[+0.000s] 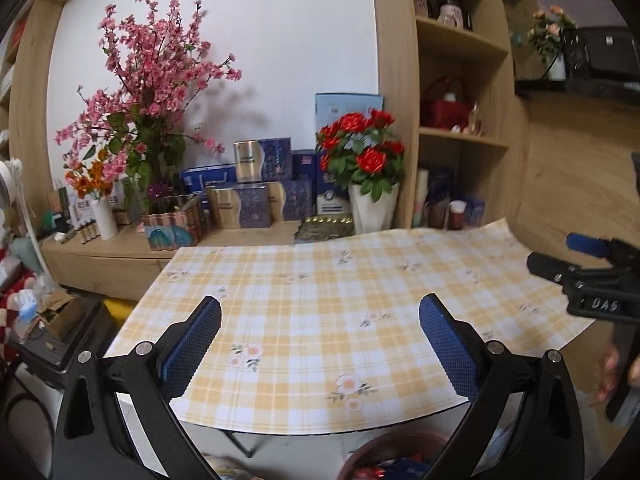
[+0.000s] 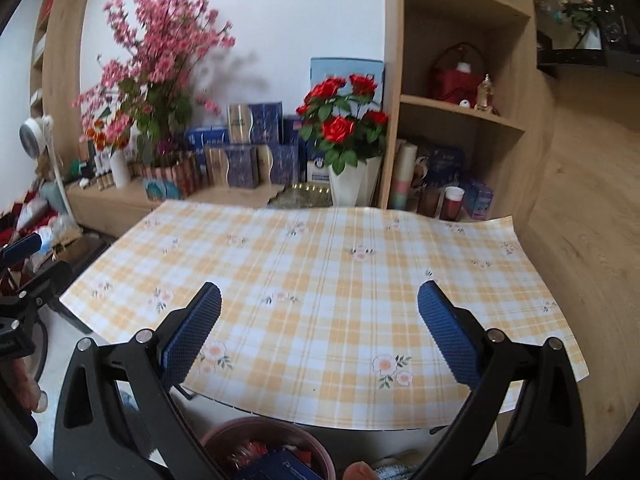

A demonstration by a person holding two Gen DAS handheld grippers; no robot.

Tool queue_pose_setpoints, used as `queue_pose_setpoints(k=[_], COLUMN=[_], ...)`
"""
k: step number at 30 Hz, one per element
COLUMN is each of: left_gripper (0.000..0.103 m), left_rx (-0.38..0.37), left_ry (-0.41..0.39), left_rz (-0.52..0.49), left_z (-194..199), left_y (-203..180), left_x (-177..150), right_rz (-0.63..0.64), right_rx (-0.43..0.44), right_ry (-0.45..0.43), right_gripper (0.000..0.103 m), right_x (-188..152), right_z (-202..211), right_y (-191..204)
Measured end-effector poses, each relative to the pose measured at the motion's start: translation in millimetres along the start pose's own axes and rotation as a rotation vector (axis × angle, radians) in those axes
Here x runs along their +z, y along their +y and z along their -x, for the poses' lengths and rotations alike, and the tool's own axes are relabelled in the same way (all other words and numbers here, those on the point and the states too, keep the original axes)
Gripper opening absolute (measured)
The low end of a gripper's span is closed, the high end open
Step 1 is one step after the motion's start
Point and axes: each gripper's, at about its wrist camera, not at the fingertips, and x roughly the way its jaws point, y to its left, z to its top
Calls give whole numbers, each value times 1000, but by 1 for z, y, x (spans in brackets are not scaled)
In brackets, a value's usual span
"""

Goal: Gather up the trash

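Note:
A table with a yellow plaid flowered cloth [image 1: 320, 300] fills the middle of both views [image 2: 320, 280]; I see no trash on it. A brown bin [image 2: 268, 450] below the table's near edge holds red and blue wrappers; its rim also shows in the left wrist view [image 1: 384, 450]. My left gripper [image 1: 320, 320] is open and empty above the table's near edge. My right gripper [image 2: 320, 312] is open and empty above the cloth. The right gripper also shows at the right edge of the left wrist view [image 1: 580, 276], and the left gripper at the left edge of the right wrist view [image 2: 24, 276].
A wooden sideboard [image 1: 120, 256] behind the table carries pink blossoms [image 1: 156, 80], red roses in a white pot [image 1: 364, 160] and several blue boxes [image 1: 260, 188]. Wooden shelves [image 1: 460, 128] stand at the back right. Clutter lies on the floor at the left [image 1: 48, 312].

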Motion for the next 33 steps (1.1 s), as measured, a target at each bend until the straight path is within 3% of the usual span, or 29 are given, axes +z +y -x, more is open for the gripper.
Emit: queue_pose_setpoints(k=[5,10,16,25,33], left_gripper=[97,97,97,97,97], left_rx=[-19,3,90,128,118], left_ry=[18,11,12,5,19], left_rz=[62,56,25,-7,-2], left_z=[3,8,8,8,6], left_y=[4,5,1,-3,-4], left_x=[9,13,17,17,16], right_rz=[-5,-18,-34,-59,-60], right_rx=[-17,-21,-22,-21,-20], right_ry=[0,3,-3,14,15], right_gripper=[97,97,97,97,97], right_x=[4,3,5,2,2], right_z=[6,10,13,12,12], right_y=[1,2,-1,-6,-6])
